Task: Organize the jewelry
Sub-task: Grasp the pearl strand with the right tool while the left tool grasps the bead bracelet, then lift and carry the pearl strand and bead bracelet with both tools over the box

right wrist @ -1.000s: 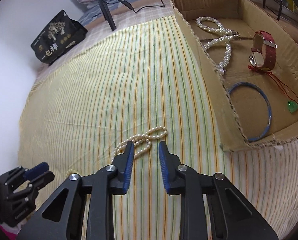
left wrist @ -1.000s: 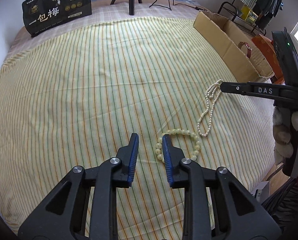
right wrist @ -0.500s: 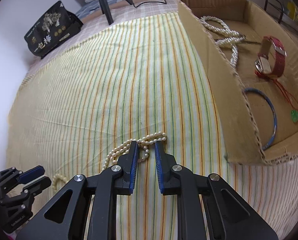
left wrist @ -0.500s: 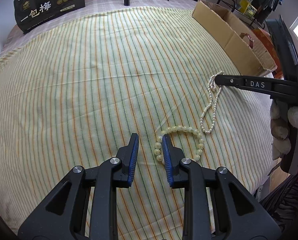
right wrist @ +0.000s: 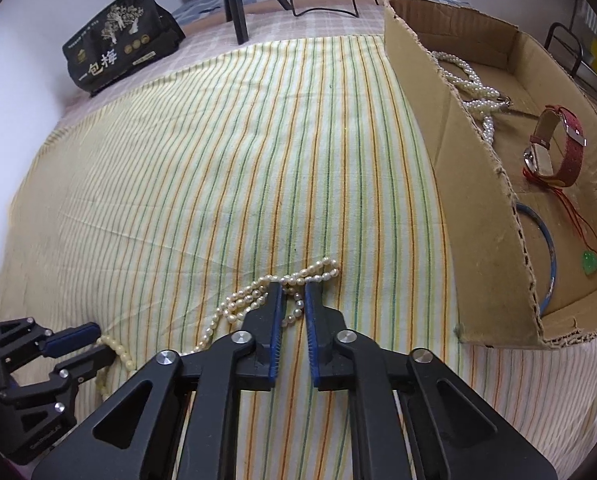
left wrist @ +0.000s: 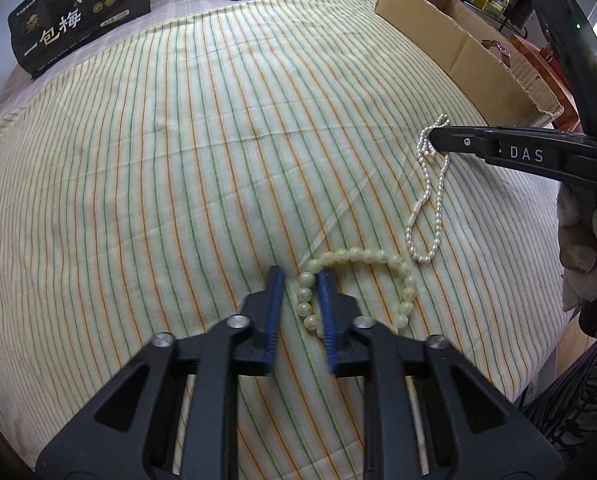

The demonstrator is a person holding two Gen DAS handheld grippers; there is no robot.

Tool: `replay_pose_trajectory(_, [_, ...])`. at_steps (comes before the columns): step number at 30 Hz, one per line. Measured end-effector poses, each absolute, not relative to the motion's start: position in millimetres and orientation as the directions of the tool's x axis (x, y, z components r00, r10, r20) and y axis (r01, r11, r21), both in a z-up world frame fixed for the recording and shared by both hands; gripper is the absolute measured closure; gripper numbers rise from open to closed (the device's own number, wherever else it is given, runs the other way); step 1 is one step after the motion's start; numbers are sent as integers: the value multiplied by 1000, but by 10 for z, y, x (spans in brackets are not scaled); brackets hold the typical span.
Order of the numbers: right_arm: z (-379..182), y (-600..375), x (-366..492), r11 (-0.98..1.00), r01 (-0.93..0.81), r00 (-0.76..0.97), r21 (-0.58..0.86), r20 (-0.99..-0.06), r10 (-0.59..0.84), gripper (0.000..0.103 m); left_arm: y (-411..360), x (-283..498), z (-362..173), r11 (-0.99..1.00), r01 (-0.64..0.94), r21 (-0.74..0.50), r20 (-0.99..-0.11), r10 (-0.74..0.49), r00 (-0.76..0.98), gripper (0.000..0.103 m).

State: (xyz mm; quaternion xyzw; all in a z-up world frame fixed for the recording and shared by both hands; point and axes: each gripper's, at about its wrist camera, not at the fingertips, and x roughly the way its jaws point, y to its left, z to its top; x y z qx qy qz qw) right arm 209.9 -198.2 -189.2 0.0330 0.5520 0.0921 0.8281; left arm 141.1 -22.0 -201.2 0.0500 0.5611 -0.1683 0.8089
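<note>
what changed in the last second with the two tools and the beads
Both tools narrowed onto jewelry. The left tool shifted so the yellow bead bracelet, earlier just ahead of its right finger, now has a section between its fingers. The right tool came forward and closed on the pearl necklace. Both pieces still lie on the striped cloth; the cardboard box contents are unchanged.

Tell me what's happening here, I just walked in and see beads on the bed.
A person is tidying jewelry with two tongs. The left tongs are clamped on the yellow bead bracelet; the right tongs are clamped on the pearl necklace. Both pieces lie on the striped sheet, beside the cardboard box holding other jewelry.
</note>
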Motion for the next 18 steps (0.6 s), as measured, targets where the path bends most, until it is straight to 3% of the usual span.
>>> replay_pose_trajectory(2, [-1883, -1978, 2110, 979, -117, 377, 169, -904, 201, 100, -232, 1432, -2001, 941, 317, -119, -922, -223, 316, 98])
replay_pose_trajectory(18, [-1213, -1880, 1868, 945, -208, 501, 252, -802, 324, 100, -84, 1306, -1322, 934, 285, -216, -831, -329, 449, 98])
